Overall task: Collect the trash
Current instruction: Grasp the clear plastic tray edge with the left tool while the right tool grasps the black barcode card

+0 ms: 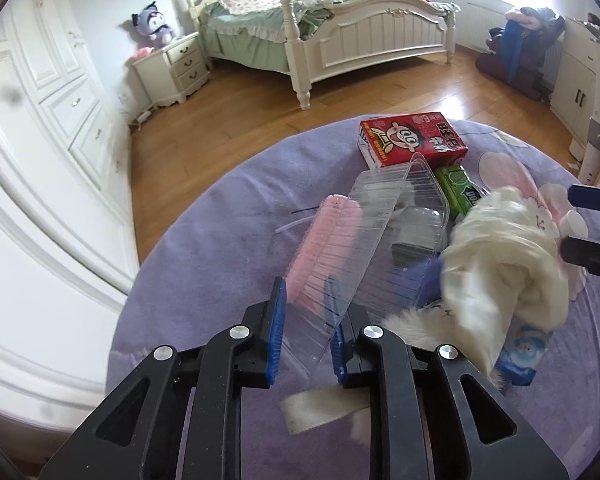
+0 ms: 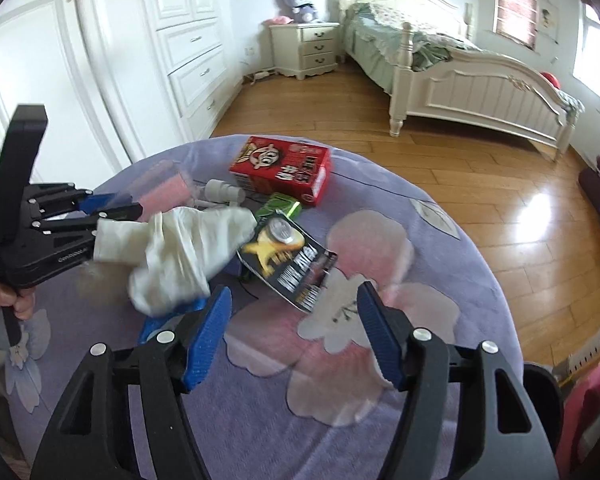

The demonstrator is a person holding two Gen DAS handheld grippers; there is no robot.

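left gripper (image 1: 306, 330): jaws narrow, clamped on clear tray (image 1: 364, 236), long axis straight ahead | right gripper (image 2: 296, 334): jaws wide, empty, black wrapper (image 2: 288, 258) just ahead, nearer it

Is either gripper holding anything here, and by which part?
The left gripper grips the clear plastic tray by its near edge. The right gripper holds nothing; its jaws stand open over the purple rug.

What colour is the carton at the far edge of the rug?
Red carton, with a cartoon face; clearest in the left wrist view.
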